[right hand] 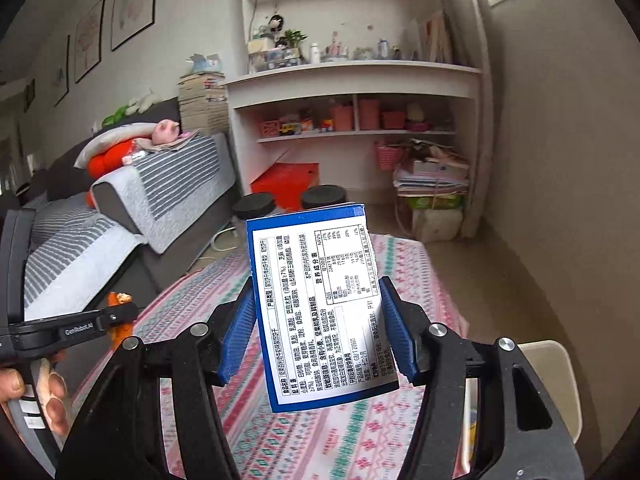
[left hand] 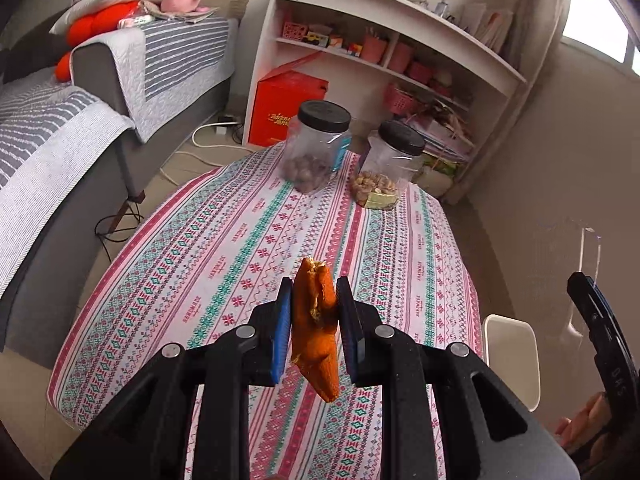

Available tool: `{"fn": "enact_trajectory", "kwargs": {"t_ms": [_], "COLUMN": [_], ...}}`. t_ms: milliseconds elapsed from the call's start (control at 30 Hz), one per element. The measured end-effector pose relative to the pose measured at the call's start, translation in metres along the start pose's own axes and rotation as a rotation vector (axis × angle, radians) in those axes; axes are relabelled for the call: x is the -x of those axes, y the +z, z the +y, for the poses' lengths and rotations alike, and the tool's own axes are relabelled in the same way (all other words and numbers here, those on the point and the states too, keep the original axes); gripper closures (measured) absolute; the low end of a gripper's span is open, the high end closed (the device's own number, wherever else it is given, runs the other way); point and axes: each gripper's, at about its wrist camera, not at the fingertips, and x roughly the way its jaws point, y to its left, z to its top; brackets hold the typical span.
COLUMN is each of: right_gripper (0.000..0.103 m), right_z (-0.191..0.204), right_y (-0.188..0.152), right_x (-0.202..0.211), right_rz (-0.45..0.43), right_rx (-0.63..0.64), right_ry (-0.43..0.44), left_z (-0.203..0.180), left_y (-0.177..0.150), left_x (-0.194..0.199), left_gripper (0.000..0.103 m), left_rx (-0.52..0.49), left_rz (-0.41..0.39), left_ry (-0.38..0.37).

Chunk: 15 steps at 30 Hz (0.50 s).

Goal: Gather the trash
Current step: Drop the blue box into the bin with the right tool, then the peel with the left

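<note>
In the left wrist view my left gripper is shut on an orange peel, which hangs between the blue pads above the patterned tablecloth. In the right wrist view my right gripper is shut on a blue and white food box, held upright with its printed label facing the camera. The left gripper with the orange peel shows at the left edge of that view, held by a person's hand. Part of the right gripper's black frame shows at the right of the left wrist view.
Two clear jars with black lids, one of dark nuts and one of pale nuts, stand at the table's far end. A white chair is at the table's right. A grey sofa lies left, a white shelf behind.
</note>
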Motion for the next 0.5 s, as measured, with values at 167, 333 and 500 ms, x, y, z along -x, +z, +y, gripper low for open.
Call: {"fn": "enact_trajectory", "kwargs": {"t_ms": [167,333,500], "right_gripper": [0.046,0.045,0.043], "right_z": [-0.038,-0.086,-0.131], "right_y": [-0.005,-0.009,-0.018], "right_x": [0.011,0.019,0.021], "right_rz": [-0.012,-0.001,0.044], "right_rx": [-0.001,-0.056,-0.123], "right_ry": [-0.099,-0.194,-0.294], "left_z": [-0.026,-0.053,-0.088], "left_y": [-0.005,-0.011,-0.022], "left_x": [-0.008,-0.022,-0.04], "left_gripper": [0.081,0.081,0.081], "left_rx": [-0.044,-0.086,-0.131], "left_rz": [-0.004,0.008,0.033], "left_ry": [-0.009,-0.028,-0.053]}}
